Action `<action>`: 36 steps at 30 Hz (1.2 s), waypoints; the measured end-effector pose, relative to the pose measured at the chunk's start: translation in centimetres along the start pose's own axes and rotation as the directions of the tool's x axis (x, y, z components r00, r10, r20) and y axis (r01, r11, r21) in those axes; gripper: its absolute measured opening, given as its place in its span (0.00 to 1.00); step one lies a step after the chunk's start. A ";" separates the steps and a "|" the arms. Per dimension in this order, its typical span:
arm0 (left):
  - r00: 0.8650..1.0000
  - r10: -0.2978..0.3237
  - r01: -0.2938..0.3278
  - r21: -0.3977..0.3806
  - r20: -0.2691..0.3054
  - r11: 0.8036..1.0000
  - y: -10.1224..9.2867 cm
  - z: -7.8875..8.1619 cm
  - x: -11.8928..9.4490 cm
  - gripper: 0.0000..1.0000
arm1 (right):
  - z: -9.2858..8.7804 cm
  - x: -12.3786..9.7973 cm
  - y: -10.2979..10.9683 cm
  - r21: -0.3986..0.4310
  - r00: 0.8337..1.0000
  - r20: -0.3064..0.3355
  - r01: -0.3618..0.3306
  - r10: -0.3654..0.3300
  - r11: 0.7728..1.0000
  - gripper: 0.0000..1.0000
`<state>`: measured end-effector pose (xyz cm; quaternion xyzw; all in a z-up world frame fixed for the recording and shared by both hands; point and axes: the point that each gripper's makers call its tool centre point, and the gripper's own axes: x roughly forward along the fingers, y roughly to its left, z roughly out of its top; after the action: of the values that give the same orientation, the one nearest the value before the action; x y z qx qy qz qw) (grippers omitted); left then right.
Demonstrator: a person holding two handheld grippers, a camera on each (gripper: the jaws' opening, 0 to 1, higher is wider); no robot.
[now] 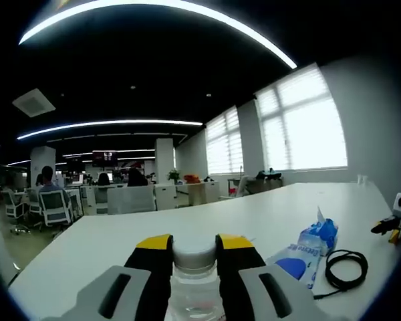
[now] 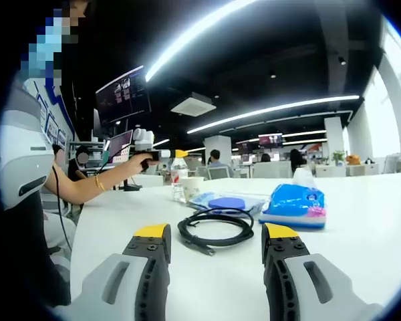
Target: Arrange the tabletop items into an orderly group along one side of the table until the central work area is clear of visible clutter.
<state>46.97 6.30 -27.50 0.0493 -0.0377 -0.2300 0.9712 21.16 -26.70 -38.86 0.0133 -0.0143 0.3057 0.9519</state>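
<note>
L gripper [image 1: 194,257]: fingers closed on clear water bottle [image 1: 194,281], just below its white cap, cap sitting between the yellow tips. In right gripper view the same bottle [image 2: 179,179] is upright at far left of bench [image 2: 361,254], beside a paper cup [image 2: 192,188].

R gripper [image 2: 216,246]: fingers open, holding nothing, low over bench, aimed at coiled black cable [image 2: 215,229] just ahead.

Step in hand, my read: carry bottle to the group at one side. Keep it upright, grip steady, set base flat before releasing. Cable likely next for R; loose plug end could trail, so pinch across the coil.

Around: blue wipes pack [image 2: 295,204] right of cable; flat clear pouch w/ blue disc [image 2: 226,202] behind it. Cup stands close to bottle, could get knocked. Person's sleeve at left edge. Office w/ seated people beyond.
</note>
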 end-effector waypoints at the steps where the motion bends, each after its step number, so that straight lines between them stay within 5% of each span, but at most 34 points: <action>1: 1.000 -0.001 0.001 0.029 0.009 1.000 0.0 0.1 0.0 0.24 | 0.0 0.0 0.0 -0.002 1.000 -0.002 0.000 0.000 1.000 0.53; 5: 1.000 0.008 -0.010 0.112 0.016 0.994 -0.2 0.4 -0.1 0.25 | -0.1 0.0 0.0 -0.002 1.000 -0.005 -0.001 0.001 1.000 0.53; 21: 0.997 0.056 -0.063 0.130 0.053 0.990 1.2 2.2 -1.5 0.36 | 0.5 -0.3 -1.0 0.020 0.999 0.024 0.041 -0.042 0.999 0.53; 26: 0.992 0.075 -0.089 0.142 0.103 0.986 1.2 4.1 -2.7 0.36 | 0.6 -0.4 -1.2 0.031 0.998 0.034 0.048 -0.049 0.998 0.53; 31: 0.986 0.102 -0.125 0.188 0.128 0.974 1.1 5.0 -4.1 0.23 | 0.5 -0.4 -1.2 0.027 0.999 0.027 0.047 -0.047 0.999 0.53; 36: 0.984 0.079 -0.105 0.160 0.163 0.982 0.5 5.8 -5.6 0.24 | 0.4 -0.4 -1.2 0.030 0.999 0.025 0.044 -0.044 0.999 0.53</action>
<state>41.64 8.87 -21.98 0.1111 -0.1349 -0.1839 0.9673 21.52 -27.92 -38.45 0.0315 -0.0218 0.2847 0.9579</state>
